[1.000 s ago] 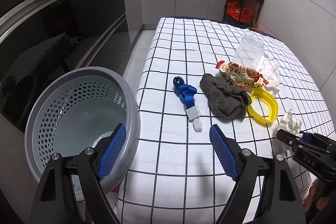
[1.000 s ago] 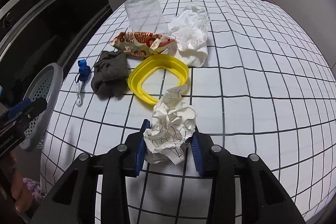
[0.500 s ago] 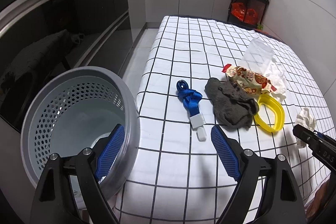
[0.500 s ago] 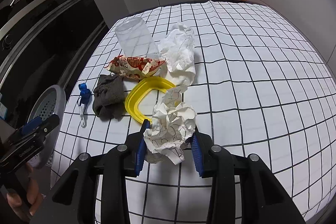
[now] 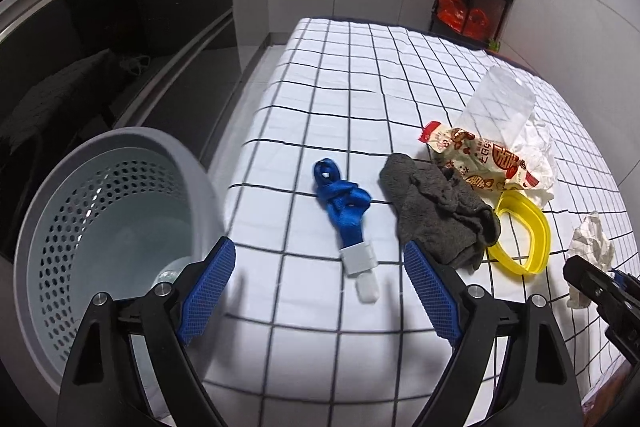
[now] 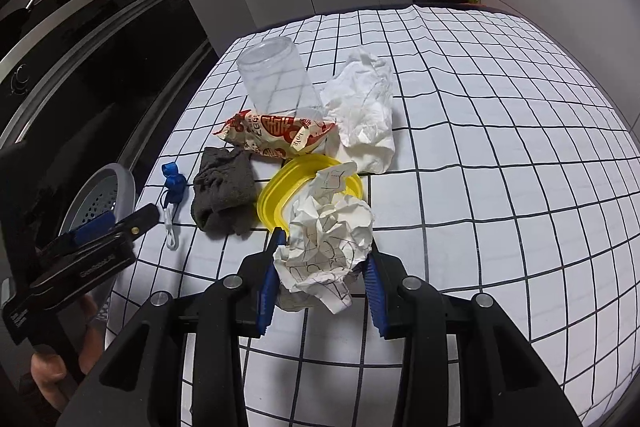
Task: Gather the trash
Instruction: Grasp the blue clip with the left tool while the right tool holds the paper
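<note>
A: Where does it stand?

B: The right gripper has its jaws closed partway on a crumpled paper ball with pen lines on it, held above the checked surface. The left gripper holds nothing. Its jaws are wide and opening further, over the near edge of the surface just short of a blue strap with a white clip.

A: And the bin?

B: The grey perforated basket sits off the left edge of the surface, just beside the left gripper. The rest of the litter is further in: a grey rag, a yellow ring, a snack wrapper, a clear plastic cup lying on its side and a crushed white tissue.

A: What could go wrong?

B: My guess is that the paper ball is the weak point. It is springy and pinched only at its sides, so a quick swing toward the basket could let it slip out short of the rim. The two grippers would also cross paths near the basket and might knock together. The strap lies flat, so wide jaws may scrape the cloth and bunch it up instead of catching the strap.

A: Any writing?

B: The wrapper has red characters I cannot read. The left gripper's body shows pale lettering in the right view, too small to make out surely.
</note>
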`<action>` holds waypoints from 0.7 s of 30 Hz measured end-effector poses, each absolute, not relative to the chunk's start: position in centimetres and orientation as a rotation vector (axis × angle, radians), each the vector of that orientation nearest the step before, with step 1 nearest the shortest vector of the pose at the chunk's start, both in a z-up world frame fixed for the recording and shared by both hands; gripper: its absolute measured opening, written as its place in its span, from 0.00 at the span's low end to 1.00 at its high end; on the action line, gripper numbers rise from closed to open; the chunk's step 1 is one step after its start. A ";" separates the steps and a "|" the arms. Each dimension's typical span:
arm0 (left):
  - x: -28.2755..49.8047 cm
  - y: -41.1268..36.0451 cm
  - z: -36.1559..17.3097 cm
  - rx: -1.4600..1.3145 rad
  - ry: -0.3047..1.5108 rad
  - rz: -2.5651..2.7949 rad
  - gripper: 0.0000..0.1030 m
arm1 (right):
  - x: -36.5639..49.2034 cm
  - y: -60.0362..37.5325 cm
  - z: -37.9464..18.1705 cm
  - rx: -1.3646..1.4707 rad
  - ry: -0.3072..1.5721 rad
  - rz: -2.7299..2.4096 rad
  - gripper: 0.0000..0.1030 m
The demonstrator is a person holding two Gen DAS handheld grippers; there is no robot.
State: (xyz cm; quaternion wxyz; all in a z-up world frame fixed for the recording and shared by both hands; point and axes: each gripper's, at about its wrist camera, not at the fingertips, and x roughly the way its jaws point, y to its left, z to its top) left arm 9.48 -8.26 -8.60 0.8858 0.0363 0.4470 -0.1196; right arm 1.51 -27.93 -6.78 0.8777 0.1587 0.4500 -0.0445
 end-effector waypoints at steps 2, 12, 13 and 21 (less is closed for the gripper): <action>9.9 -8.7 -9.1 0.090 0.940 -0.245 0.82 | 1.6 -27.9 -6.8 0.334 0.940 -0.091 0.35; 11.2 -9.3 -10.9 0.107 0.983 -0.231 0.67 | 1.6 -28.0 -6.6 0.343 0.938 -0.077 0.35; 11.3 -9.3 -11.1 0.109 0.990 -0.230 0.63 | 1.6 -28.0 -6.6 0.344 0.937 -0.077 0.35; 10.8 -9.2 -10.9 0.098 1.003 -0.275 0.06 | 1.4 -28.1 -6.2 0.353 0.929 -0.077 0.35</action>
